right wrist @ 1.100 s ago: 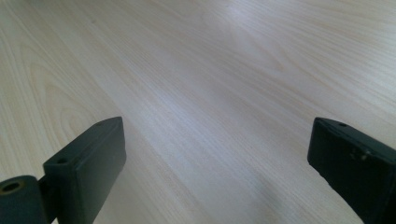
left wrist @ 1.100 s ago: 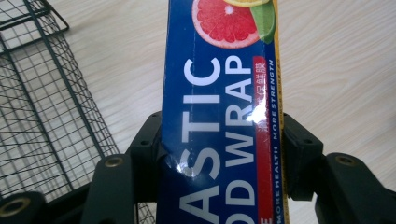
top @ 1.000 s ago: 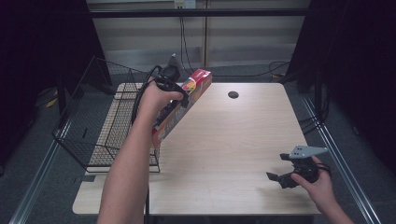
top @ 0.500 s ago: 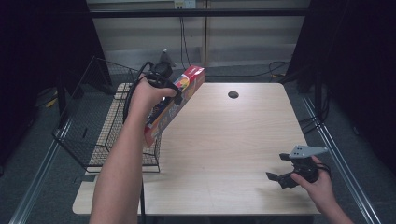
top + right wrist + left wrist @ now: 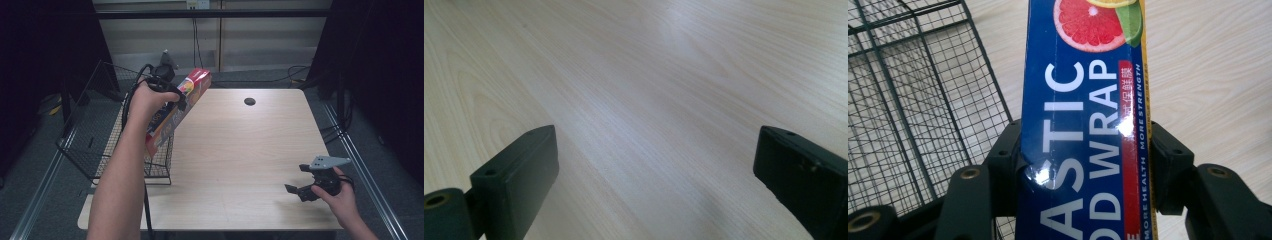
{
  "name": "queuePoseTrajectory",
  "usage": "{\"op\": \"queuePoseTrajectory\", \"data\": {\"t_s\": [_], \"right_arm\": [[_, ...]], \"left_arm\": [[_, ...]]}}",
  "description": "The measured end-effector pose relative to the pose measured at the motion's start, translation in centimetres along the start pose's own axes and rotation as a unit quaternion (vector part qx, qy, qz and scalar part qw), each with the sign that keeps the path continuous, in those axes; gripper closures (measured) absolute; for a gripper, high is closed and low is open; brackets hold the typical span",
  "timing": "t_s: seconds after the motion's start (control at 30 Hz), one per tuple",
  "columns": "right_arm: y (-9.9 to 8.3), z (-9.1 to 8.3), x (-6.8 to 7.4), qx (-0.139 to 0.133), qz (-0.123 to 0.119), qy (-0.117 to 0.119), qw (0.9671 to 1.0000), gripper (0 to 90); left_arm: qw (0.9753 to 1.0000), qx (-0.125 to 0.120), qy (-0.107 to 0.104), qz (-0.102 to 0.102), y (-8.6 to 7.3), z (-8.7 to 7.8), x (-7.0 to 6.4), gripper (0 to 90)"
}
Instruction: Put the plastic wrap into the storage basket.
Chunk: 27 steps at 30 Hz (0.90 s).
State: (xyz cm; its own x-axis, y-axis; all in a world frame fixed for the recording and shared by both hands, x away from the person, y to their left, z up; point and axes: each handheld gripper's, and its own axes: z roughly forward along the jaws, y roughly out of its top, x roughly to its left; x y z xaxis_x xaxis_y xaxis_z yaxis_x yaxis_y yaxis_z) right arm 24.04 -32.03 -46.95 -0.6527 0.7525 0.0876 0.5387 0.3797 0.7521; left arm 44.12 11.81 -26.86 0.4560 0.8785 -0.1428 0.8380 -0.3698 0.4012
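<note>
A long blue and red plastic wrap box (image 5: 175,112) hangs tilted in the air over the right wall of the black wire basket (image 5: 100,145). My left gripper (image 5: 170,100) is shut on its middle, and in the left gripper view both jaws press the sides of the plastic wrap box (image 5: 1085,130), dented at one edge. The wire basket (image 5: 908,100) lies to the left below it. My right gripper (image 5: 300,187) rests low at the table's front right, open, with bare tabletop (image 5: 634,100) between its jaws.
The wooden table (image 5: 240,150) has a round cable hole (image 5: 249,101) near its far edge. The basket stands on the table's left side, partly over the edge. Dark curtains and cables lie behind the table.
My left gripper has carried the box leftward and a little farther back, from the table side toward the basket. The right gripper has stayed still.
</note>
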Motion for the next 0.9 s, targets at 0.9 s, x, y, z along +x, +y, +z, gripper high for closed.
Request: {"op": "queuePoseTrajectory", "data": {"t_s": [0.9], "right_arm": [[-0.1,0.1,-0.1,0.001,-0.002,-0.004,1.0000,4.3]], "left_arm": [[0.9990,-0.018,0.017,-0.038,-1.1,-3.2,3.1,44.1]]}}
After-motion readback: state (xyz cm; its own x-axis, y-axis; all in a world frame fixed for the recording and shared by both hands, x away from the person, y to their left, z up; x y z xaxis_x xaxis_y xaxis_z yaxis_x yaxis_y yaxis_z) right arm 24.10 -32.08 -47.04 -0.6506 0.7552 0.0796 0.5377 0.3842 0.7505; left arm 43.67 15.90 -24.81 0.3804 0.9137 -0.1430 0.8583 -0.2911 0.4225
